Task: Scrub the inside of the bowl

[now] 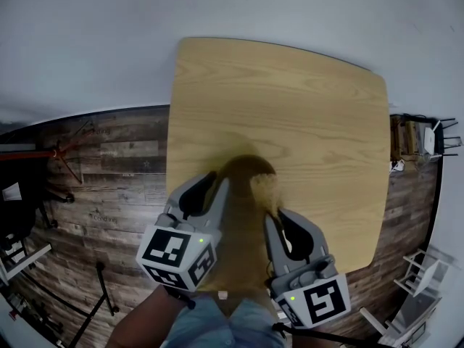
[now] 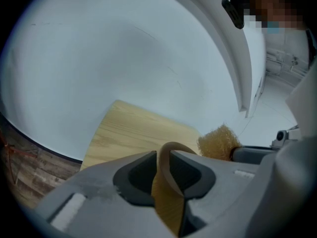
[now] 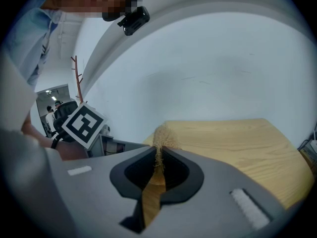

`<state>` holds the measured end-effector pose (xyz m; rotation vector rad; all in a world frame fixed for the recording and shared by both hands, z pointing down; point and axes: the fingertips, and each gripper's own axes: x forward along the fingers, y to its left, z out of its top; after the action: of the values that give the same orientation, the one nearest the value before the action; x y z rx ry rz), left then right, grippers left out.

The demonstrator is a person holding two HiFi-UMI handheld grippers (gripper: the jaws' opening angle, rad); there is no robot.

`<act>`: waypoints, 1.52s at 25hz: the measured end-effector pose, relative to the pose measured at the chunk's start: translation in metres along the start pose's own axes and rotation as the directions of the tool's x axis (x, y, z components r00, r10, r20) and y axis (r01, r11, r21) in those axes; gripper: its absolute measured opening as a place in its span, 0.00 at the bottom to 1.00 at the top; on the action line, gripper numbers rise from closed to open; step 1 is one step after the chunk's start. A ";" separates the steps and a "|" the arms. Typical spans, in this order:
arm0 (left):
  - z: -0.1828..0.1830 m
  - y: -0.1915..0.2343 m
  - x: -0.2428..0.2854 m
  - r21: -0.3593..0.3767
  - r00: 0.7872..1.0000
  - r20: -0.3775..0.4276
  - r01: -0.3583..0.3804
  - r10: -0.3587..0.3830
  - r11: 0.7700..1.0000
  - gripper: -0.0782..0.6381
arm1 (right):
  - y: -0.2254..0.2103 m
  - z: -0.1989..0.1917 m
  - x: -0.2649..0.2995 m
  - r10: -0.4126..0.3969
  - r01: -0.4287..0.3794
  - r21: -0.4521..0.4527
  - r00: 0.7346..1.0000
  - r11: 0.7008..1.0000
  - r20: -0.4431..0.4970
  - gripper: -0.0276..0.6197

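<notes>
Left gripper [image 1: 217, 180], lower left of head view: jaws clamped on thin brown rim of bowl [image 1: 243, 216]. Left gripper view shows curved rim [image 2: 171, 148] pinched between pads.

Right gripper [image 1: 278, 217], lower right: jaws closed on tan fibrous scrubber [image 1: 267, 188], tuft sticking out past tips [image 3: 161, 135], at bowl's right inner side.

Bowl at lower centre, over near edge of table [image 1: 304, 114]; resting or lifted, cannot tell.

Table: pale wood grain, rounded corners, mid-frame. Dark plank floor [image 1: 109, 172] left and right edges. White wall [image 1: 217, 6] across top.
</notes>
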<state>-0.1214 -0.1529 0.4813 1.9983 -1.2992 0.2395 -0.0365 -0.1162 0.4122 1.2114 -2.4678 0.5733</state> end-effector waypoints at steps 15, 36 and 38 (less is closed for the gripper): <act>-0.003 0.004 0.007 0.022 0.998 -0.042 -0.039 0.039 0.999 0.16 | -0.009 -0.003 0.000 -0.002 0.002 0.016 1.000 1.000 -0.011 0.09; 0.008 -0.012 0.011 0.217 0.995 -0.071 -0.046 0.063 0.975 0.15 | -0.006 -0.034 0.036 0.037 -0.061 -0.136 0.984 0.989 -0.175 0.09; 0.011 -0.019 0.012 0.244 0.996 -0.069 -0.044 0.062 0.969 0.15 | -0.011 -0.036 0.038 0.036 -0.064 -0.144 0.982 0.987 -0.186 0.09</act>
<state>-0.1020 -0.1649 0.4707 2.1349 -1.3281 0.5176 -0.0460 -0.1303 0.4632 0.9954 -2.3455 0.4794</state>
